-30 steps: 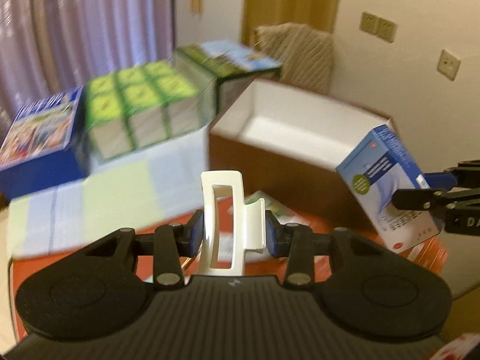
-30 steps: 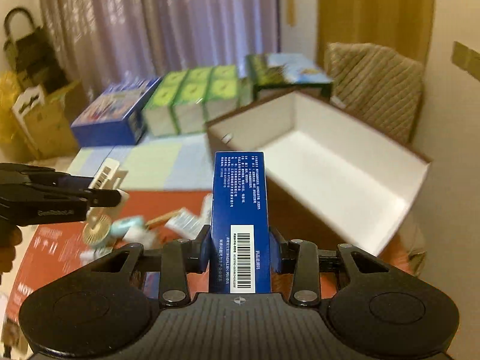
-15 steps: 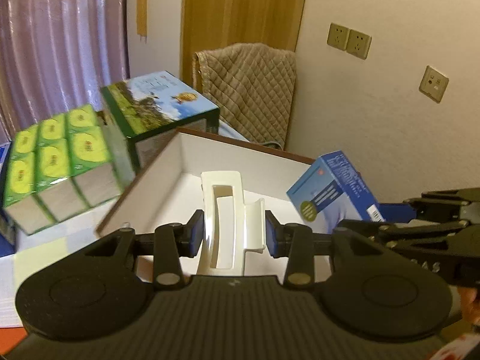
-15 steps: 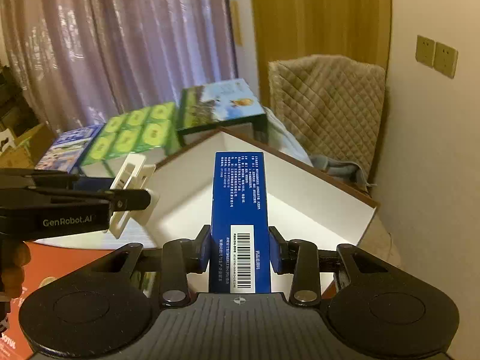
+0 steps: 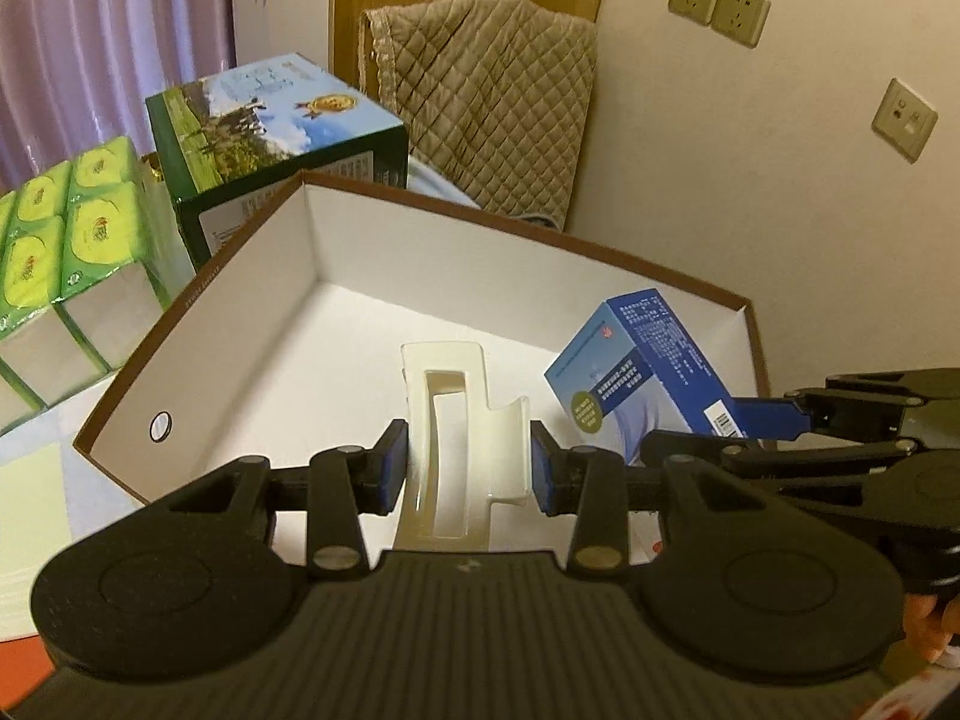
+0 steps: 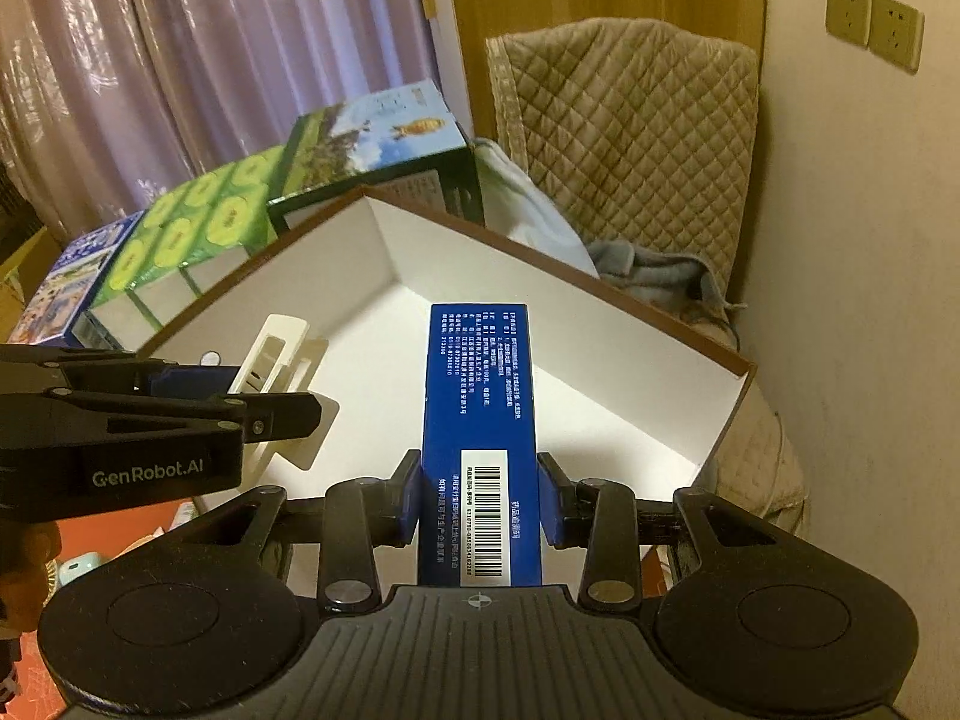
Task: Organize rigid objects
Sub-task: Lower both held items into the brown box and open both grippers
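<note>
Holding over white-lined open box (image 5: 384,324) | left gripper (image 5: 470,468) clamps white hair clip (image 5: 447,450) | right gripper (image 6: 480,501) clamps blue carton (image 6: 477,420) | quilted cover (image 6: 630,138), wall sockets (image 5: 720,12), curtain (image 6: 210,60) behind box

Warm, dim indoor light fills both my wrist views, with muted daylight glowing through the purple curtains (image 6: 180,90). The white interior of the open box (image 5: 372,324) is the brightest surface; its near wall sits in soft shadow. Focus is sharp at centre, while fisheye bending curves the wall sockets (image 5: 720,3) and black corners vignette each frame.
</note>
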The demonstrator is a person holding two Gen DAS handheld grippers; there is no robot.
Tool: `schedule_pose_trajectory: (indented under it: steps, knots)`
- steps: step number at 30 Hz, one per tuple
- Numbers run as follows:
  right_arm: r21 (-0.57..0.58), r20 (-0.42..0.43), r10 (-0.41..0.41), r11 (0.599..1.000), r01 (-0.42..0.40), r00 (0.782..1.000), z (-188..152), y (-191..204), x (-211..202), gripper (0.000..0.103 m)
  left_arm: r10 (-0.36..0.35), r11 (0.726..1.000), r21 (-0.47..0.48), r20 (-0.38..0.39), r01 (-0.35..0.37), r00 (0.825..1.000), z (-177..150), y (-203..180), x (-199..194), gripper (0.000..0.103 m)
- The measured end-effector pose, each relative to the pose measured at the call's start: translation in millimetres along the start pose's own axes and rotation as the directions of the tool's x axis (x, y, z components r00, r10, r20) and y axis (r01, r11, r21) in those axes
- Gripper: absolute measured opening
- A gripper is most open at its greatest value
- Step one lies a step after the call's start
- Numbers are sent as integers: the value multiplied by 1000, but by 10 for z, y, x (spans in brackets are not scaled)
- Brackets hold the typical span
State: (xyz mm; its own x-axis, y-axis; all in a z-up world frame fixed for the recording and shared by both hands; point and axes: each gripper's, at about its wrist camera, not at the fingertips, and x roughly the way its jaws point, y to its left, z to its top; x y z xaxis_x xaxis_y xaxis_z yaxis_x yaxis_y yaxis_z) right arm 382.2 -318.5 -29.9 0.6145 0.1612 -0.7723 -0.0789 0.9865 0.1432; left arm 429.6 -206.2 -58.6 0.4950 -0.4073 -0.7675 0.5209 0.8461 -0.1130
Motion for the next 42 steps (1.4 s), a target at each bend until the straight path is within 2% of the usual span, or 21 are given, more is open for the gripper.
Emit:
schedule_pose_trajectory:
  steps: [14, 17, 18, 21, 22, 24, 42]
  knots:
    - [-23, -57, -5, 1000, 3, 998, 24, 5, 309, 35, -3, 1000, 13, -63, 3, 998, -54, 11, 247, 36]
    - [-35, -64, -37, 999, 35, 997, 29, 11, 369, 35, 26, 1000, 20, -82, -25, 996, -55, 7, 314, 40]
    - [-36, -64, -53, 998, 51, 997, 29, 6, 386, 38, 32, 999, 20, -82, -31, 996, -62, 16, 325, 42]
    - [-28, -56, -50, 998, 49, 997, 18, -23, 383, 56, 41, 999, 11, -88, -40, 995, -73, 58, 335, 46]
    - [-28, -53, -48, 999, 46, 997, 15, -31, 371, 60, 41, 999, 8, -87, -40, 995, -74, 69, 328, 46]
    - [-31, -49, -48, 998, 46, 998, 14, -29, 351, 61, 44, 999, 5, -81, -43, 996, -70, 80, 306, 46]
    - [-11, -18, -32, 999, 31, 999, -67, 23, 117, 62, 40, 999, -8, -3, -40, 999, -80, 88, -108, 47]
